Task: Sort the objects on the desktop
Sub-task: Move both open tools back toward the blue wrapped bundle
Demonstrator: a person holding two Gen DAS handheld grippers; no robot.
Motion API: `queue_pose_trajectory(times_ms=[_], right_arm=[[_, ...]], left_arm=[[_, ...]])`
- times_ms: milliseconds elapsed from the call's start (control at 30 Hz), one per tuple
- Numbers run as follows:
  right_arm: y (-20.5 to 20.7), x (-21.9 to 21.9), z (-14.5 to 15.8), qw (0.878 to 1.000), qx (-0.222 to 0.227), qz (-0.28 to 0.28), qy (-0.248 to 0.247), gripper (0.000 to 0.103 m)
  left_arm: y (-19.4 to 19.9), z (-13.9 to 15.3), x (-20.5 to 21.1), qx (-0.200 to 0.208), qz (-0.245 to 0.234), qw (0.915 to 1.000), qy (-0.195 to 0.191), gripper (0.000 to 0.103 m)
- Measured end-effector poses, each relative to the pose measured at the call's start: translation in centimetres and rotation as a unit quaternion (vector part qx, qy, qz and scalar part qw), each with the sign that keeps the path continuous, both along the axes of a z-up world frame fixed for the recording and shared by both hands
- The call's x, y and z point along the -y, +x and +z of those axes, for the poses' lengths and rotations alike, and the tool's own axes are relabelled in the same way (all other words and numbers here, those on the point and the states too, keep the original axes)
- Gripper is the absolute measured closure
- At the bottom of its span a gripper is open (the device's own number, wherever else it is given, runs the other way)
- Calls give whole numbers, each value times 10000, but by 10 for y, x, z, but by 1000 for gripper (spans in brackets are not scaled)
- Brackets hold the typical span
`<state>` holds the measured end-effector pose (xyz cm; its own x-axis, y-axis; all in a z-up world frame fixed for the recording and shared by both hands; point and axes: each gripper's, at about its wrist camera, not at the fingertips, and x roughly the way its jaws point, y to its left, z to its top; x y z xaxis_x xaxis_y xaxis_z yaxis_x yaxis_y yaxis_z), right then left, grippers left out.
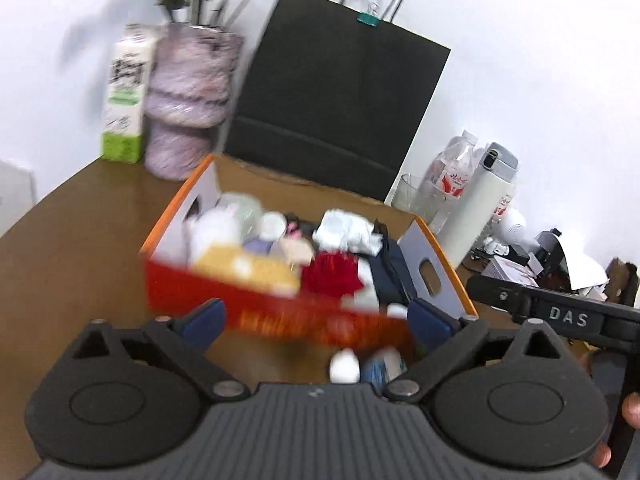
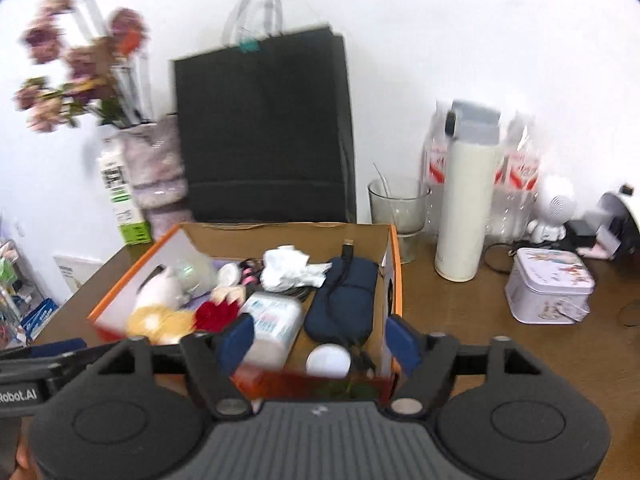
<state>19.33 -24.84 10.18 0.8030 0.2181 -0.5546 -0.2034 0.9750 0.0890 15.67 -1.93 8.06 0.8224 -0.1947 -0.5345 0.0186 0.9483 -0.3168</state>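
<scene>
**Fingers wide open on both sides, box right in front**

Left fingers (image 1: 204,320) spread wide, pads pressing on nothing. Same deal with the right fingers (image 2: 238,338): well apart, not gripping anything. Sitting across both gaps, a blurred red band (image 1: 240,304). Honestly can't tell whether that's the box's near wall or something loose.

Just past the tips, an orange-rimmed cardboard box (image 2: 132,272) on the brown counter (image 2: 460,320), stuffed with desk clutter. Nearest the right fingers, a round white lid (image 2: 329,360) and a labelled white bottle (image 2: 276,320) lying down. Beside those, a navy pouch (image 2: 344,300) with a dark cable (image 2: 348,248) draped over it. Further in, a crumpled white tissue (image 2: 288,268), a fluffy red thing (image 2: 216,314) and a white-and-yellow plush (image 2: 160,300) by the left wall. Pretty smeared in the left view, so not much detail there.

Right of the box, out on the counter, a printed tin (image 2: 548,284). Behind that, a white flask (image 2: 464,208), an empty glass (image 2: 396,204), clear water bottles (image 2: 520,168) and a little white figurine (image 2: 554,208).

Directly behind the box against the white wall, an upright black paper bag (image 2: 264,128) with a teal clip (image 2: 250,46) on top. Left of it, a purple vase (image 2: 160,168) of flowers, touching a green-and-white carton (image 2: 120,192).
</scene>
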Motion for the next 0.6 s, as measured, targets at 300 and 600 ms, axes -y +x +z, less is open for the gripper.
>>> queue_pose_trajectory(times_ms=[300, 600], right_arm=[[-136, -9, -41, 9988, 276, 74, -405, 23], [-226, -14, -100, 9992, -154, 157, -332, 23]], left_arm=[[-122, -22, -7, 299, -353, 9984, 312, 0], [-194, -73, -4, 74, -790, 9939, 768, 0]])
